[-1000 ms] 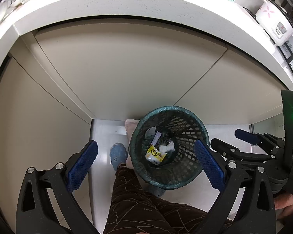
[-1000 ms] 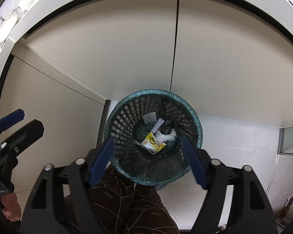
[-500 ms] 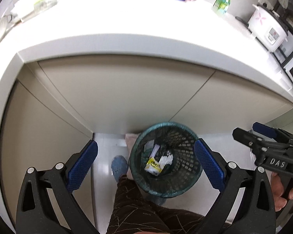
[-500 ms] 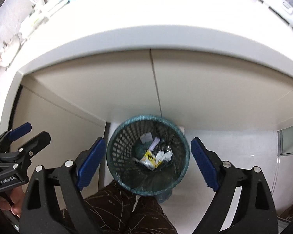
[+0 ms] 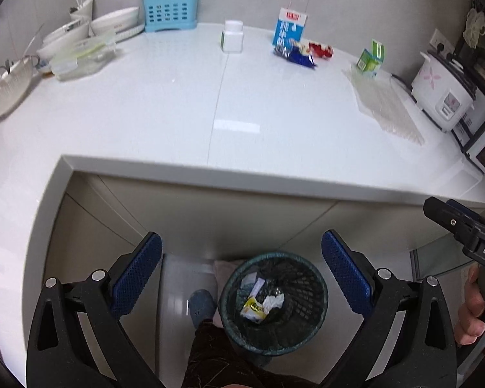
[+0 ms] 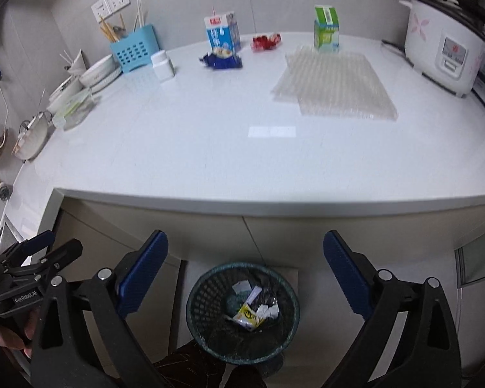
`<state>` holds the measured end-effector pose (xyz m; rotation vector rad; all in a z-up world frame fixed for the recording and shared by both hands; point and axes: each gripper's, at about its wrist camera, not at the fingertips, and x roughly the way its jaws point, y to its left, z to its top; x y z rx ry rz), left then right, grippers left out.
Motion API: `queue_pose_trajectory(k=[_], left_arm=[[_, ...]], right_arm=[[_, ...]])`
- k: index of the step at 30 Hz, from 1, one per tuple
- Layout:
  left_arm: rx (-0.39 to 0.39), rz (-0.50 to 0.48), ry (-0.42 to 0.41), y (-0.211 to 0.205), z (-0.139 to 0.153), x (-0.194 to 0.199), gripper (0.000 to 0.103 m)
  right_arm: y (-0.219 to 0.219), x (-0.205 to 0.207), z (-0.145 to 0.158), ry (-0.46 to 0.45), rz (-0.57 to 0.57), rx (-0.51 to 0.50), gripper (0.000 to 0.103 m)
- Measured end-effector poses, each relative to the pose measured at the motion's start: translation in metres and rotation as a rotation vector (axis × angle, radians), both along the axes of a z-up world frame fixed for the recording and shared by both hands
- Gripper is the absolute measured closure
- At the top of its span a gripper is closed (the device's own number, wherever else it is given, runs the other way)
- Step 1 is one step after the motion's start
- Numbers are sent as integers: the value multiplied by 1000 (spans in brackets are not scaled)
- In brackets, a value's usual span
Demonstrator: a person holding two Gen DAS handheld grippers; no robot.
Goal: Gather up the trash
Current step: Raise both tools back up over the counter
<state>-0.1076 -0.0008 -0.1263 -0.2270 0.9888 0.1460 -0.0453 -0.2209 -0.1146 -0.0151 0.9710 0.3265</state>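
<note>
A dark green mesh bin stands on the floor below the counter, holding a yellow wrapper and white scraps. On the white counter far back lie a blue milk carton, a blue snack wrapper, a red wrapper, a green carton and a white bottle. My left gripper and right gripper are open and empty, high above the bin.
A clear bubble-wrap sheet lies at the counter's right. A rice cooker stands far right. A blue utensil holder, bowls and a strainer crowd the left. My leg is beside the bin.
Both grippers have risen and tilted up; the counter top and its items came into view and the bin dropped lower in the frames. Both stay open.
</note>
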Motion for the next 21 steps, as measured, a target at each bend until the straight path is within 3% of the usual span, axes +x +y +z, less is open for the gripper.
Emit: queue_pose_trajectory(k=[10, 21], left_arm=[[10, 1, -43, 18, 39, 48, 6], [-1, -32, -66, 44, 60, 119, 6]], right_arm=[[8, 29, 43, -99, -40, -4, 8], [34, 83, 67, -111, -70, -15, 8]])
